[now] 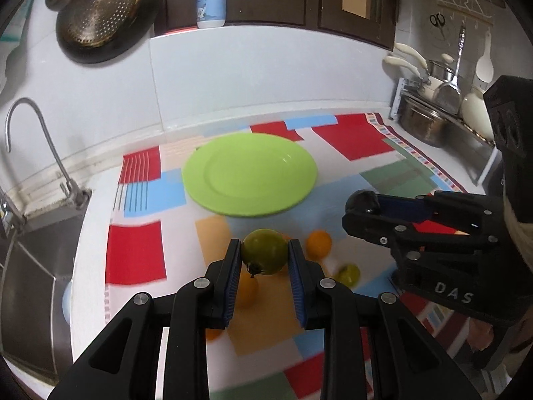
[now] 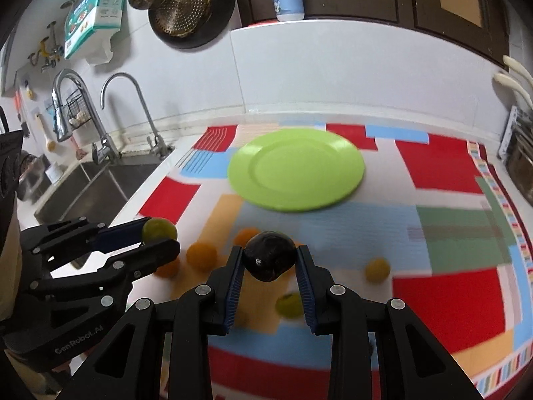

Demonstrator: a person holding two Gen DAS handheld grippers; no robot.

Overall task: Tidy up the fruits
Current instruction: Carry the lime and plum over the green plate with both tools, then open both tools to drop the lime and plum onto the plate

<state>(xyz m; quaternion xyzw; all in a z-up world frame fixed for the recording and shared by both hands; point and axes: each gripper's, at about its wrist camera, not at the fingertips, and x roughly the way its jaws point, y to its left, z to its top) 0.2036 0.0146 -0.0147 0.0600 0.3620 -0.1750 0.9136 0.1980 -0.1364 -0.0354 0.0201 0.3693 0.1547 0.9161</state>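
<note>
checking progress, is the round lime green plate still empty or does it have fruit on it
Empty. The round lime green plate shows only bare surface in both wrist views.

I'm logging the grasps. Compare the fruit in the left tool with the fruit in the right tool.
The left tool is shut on a green fruit; the right tool is shut on a dark, nearly black fruit. The green fruit shows a stem; the dark fruit shows a small pale mark. Both are roundish, similar in size, clamped between blue pads.

Both grippers are tilting downward side by side, the left gripper (image 1: 265, 260) clamping a green fruit (image 1: 264, 251), the right gripper (image 2: 269, 263) clamping a dark fruit (image 2: 269, 260).
</note>
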